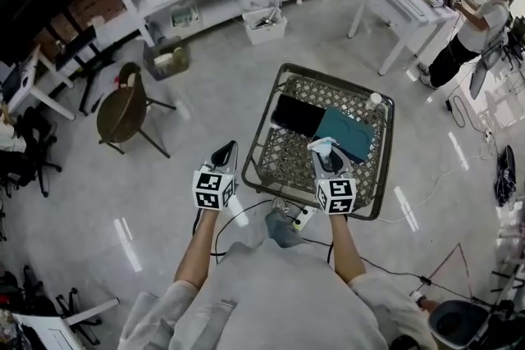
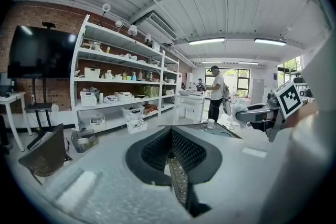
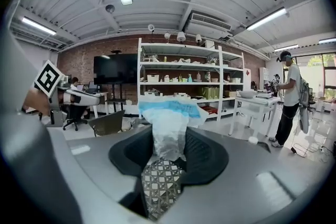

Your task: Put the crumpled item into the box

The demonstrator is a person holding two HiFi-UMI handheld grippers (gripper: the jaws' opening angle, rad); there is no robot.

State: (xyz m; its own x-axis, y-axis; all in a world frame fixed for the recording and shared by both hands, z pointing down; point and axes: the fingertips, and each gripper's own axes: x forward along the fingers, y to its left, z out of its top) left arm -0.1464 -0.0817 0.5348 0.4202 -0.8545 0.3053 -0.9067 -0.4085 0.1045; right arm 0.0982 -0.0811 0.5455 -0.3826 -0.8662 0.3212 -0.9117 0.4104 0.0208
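Crumpled item (image 3: 169,120) in half-closed right claw (image 3: 169,157)

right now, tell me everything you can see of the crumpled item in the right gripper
The crumpled item is a scrunched wad of thin white and silvery film with a blue band across its top. It stands upright, its lower part pinched in the right gripper, its top flaring above. It hangs over the woven-top table, touching nothing else in view.

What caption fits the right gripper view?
Right gripper holding a crumpled white-and-blue wrapper over the woven tabletop.
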